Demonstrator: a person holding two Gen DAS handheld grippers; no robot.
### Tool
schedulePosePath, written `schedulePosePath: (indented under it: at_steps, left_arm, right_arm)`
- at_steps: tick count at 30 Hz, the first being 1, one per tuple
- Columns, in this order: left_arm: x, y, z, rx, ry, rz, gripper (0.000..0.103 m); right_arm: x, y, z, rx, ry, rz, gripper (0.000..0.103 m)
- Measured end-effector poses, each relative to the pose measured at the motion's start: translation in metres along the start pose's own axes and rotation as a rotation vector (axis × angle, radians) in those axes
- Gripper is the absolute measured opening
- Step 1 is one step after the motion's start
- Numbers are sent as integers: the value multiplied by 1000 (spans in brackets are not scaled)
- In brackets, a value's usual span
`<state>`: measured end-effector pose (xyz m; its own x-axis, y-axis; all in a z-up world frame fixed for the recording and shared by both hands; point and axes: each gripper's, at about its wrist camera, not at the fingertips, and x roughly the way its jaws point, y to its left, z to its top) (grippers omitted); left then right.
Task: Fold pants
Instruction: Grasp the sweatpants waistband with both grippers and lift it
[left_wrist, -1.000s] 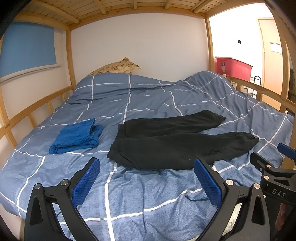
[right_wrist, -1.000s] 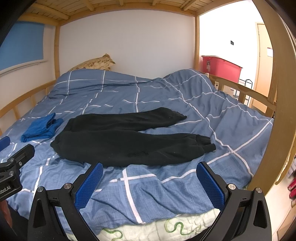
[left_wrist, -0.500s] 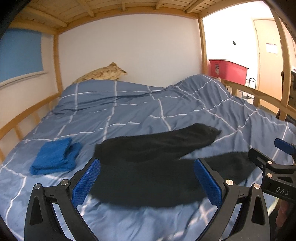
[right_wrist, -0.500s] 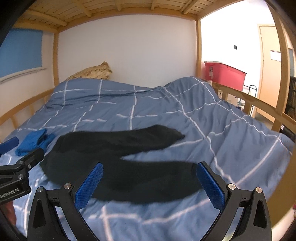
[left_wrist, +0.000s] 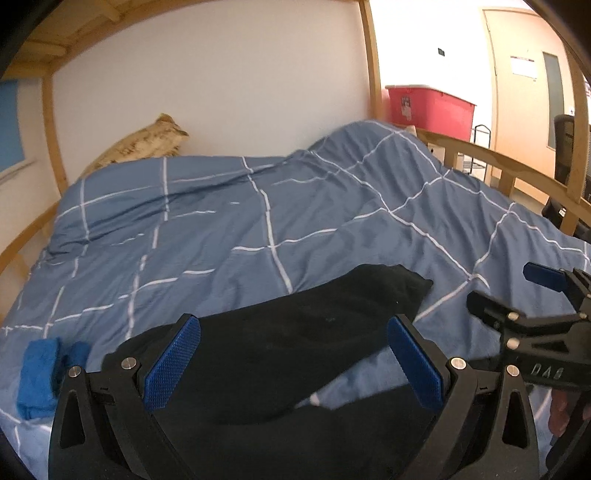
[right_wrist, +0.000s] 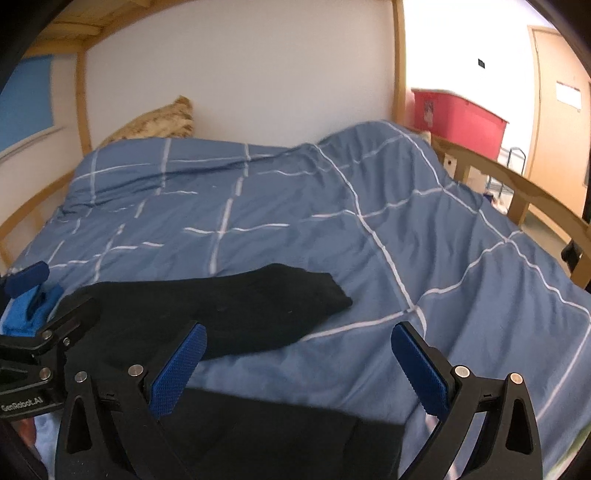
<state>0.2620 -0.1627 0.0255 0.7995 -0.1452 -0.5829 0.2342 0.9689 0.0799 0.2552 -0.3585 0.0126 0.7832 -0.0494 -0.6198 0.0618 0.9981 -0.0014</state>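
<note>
Black pants (left_wrist: 295, 343) lie spread on the blue checked duvet (left_wrist: 258, 221), legs pointing right; they also show in the right wrist view (right_wrist: 229, 310). My left gripper (left_wrist: 293, 365) is open, low over the near leg and the upper part of the pants. My right gripper (right_wrist: 304, 369) is open, low over the near leg toward its cuff end. Neither holds cloth. The right gripper also shows at the right edge of the left wrist view (left_wrist: 532, 332).
A folded blue cloth (left_wrist: 40, 373) lies left of the pants. A patterned pillow (left_wrist: 144, 146) leans at the head of the bed. Wooden bed rails (left_wrist: 517, 173) run along both sides. A red bin (left_wrist: 432, 107) stands beyond the right rail.
Both grippers have moved forward and down toward the pants, which now fill the lower part of each view. Both stay open.
</note>
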Motion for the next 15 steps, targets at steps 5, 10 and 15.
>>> schedulePosePath:
  at_steps: [5,10,15]
  left_arm:
    - [58,-7,23,-9,79,-20,103]
    - [106,-16,40,-25,147,-27,103]
    - [144,-33,45,-15,204,-20,103]
  right_arm:
    - [50,-30,22,86,86,40,96]
    - [107,-60,32,228,212,94,79]
    - [152,-73,26,293,308,111,65]
